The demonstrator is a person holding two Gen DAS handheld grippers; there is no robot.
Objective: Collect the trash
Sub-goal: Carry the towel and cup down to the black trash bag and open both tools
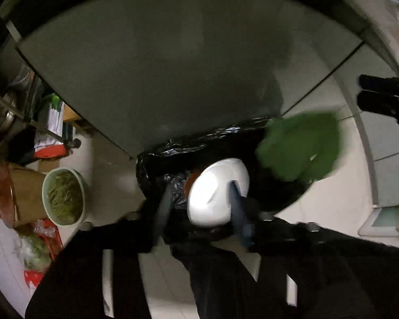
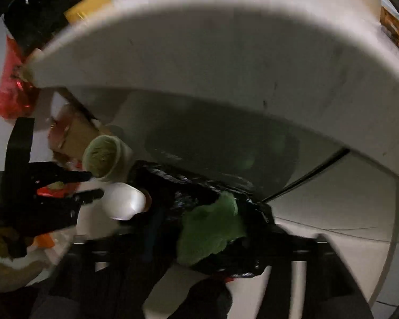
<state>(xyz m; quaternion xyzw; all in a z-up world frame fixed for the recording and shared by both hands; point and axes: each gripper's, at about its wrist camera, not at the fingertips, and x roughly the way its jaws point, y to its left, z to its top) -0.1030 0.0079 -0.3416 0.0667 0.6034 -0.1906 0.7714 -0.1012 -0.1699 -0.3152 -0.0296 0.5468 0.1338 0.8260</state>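
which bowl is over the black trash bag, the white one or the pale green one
The white bowl, tilted above the black trash bag. The pale green bowl of green scraps stands apart on the floor beside it.

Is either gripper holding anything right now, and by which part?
Nothing looks held. Left gripper jaws stand open, white bowl loose at their tips; right gripper jaws open, green leaf apart from them, over the black trash bag.

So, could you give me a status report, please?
Status: left claw open, right claw open; white round dish and green leaf loose over black plastic bin bag; nothing blocking the bag.
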